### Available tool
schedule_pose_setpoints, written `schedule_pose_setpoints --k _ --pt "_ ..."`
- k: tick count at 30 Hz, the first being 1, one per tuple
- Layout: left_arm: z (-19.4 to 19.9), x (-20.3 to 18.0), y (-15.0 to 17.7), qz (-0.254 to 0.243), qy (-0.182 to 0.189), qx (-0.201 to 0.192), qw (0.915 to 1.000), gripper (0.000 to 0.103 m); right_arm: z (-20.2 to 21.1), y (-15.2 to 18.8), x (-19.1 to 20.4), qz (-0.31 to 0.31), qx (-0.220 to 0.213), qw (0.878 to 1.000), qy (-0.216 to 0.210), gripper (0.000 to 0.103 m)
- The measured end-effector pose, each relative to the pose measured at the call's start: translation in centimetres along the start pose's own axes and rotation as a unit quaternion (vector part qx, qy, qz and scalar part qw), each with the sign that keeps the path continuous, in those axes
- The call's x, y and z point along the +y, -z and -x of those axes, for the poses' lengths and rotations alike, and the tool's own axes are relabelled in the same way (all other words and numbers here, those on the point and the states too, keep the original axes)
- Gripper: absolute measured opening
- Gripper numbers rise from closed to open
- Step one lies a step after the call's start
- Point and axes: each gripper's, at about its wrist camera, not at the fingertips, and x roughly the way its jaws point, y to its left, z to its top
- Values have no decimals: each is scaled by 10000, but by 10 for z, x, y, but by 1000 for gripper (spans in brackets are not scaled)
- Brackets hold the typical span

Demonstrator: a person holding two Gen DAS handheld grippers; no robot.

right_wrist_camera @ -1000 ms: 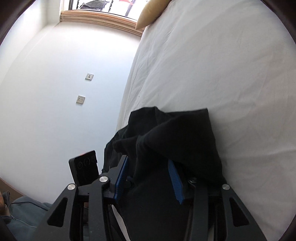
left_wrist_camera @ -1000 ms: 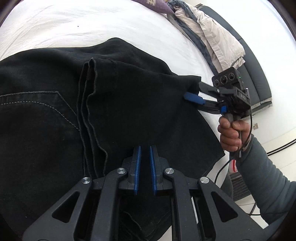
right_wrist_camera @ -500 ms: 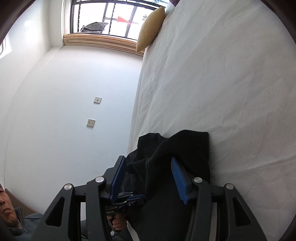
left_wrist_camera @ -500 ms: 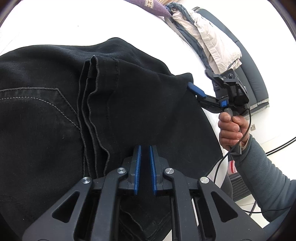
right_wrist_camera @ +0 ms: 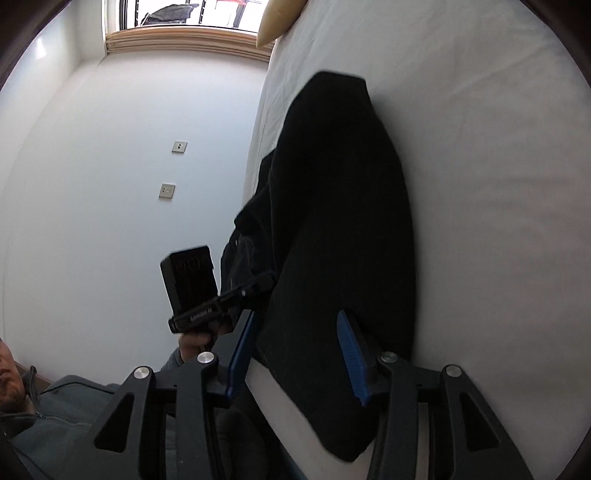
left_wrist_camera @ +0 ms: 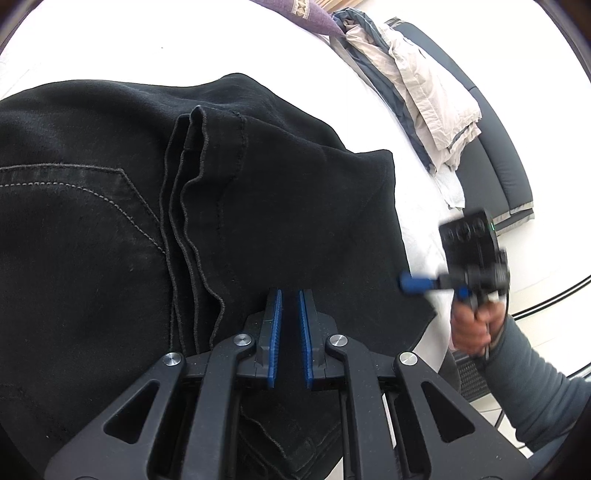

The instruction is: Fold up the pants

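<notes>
Black pants point(left_wrist_camera: 258, 221) lie folded on the white bed point(left_wrist_camera: 110, 44), hems stacked over the seat with its stitched back pocket. My left gripper point(left_wrist_camera: 290, 299) is shut, its tips down on the folded legs; whether cloth is pinched between them I cannot tell. In the right wrist view the left gripper point(right_wrist_camera: 267, 277) touches the near edge of the pants point(right_wrist_camera: 340, 203). My right gripper point(right_wrist_camera: 295, 314) is open, with its jaws closing. The cloth lies under the gap and the pads do not press on it. In the left wrist view the right gripper point(left_wrist_camera: 408, 284) is blurred, just off the pants' right edge.
A heap of beige and grey clothes point(left_wrist_camera: 424, 92) sits at the bed's far right corner beside a purple pillow point(left_wrist_camera: 306, 11). A black bench point(left_wrist_camera: 506, 166) stands past it. A yellow pillow point(right_wrist_camera: 280, 18) lies by the window. The bed's edge runs along a white wall with sockets point(right_wrist_camera: 167, 191).
My right gripper let go of the folded corner and drew back toward the bed's edge. The corner now lies flat. My left gripper stayed where it was, shut.
</notes>
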Motion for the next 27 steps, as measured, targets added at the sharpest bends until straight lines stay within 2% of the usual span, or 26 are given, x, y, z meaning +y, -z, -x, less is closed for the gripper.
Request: schedule_pose_setpoints --k 2,3,5,6,8,9,12,14,16,17,19,22,23,25,27 --pt "0 0 0 -20 -28 -13 10000 9 4 23 11 245 156 9990 351 49" --pt "0 -1 2 -35 -43 -30 10000 9 11 27 19 340 55 9977 584 49" --pt "0 -2 4 -60 -61 -91 9999 9 24 19 42 554 -205 9931 1009 49" --pt "0 -3 5 -66 -57 -128 9999 9 24 7 57 801 -212 9859 1454 49" --pt "0 -2 8 -58 -24 -199 9998 9 5 -25 93 1417 51 9594 2439 49" --pt "0 -1 9 -52 2 -221 9997 9 -13 -47 114 1672 178 9453 2794 49" --pt "-1 1 12 -28 77 -254 9996 9 -62 -113 156 2074 501 9166 3382 51" --pt "0 2 13 -33 112 -266 9996 9 -106 -146 168 2262 1027 8929 3755 54" --pt "-1 3 15 -34 153 -279 9995 9 -152 -165 165 2397 1678 8639 4101 54" --pt "-1 4 15 -26 178 -284 9994 9 -169 -169 154 2409 2017 8430 4366 54" --pt "-1 7 16 -20 225 -299 9993 9 -196 -174 132 2445 2525 7938 4964 54" --pt "-3 10 19 -14 255 -305 9992 9 -206 -177 106 2339 2902 7526 5428 54" --pt "-3 11 19 -5 276 -305 9992 9 -204 -178 100 2307 2952 7442 5530 55" --pt "-2 14 18 37 334 -309 9990 9 -195 -183 92 2133 2955 7484 5541 56" --pt "-3 16 19 59 353 -317 9989 9 -186 -187 85 2115 2970 7299 5782 57"
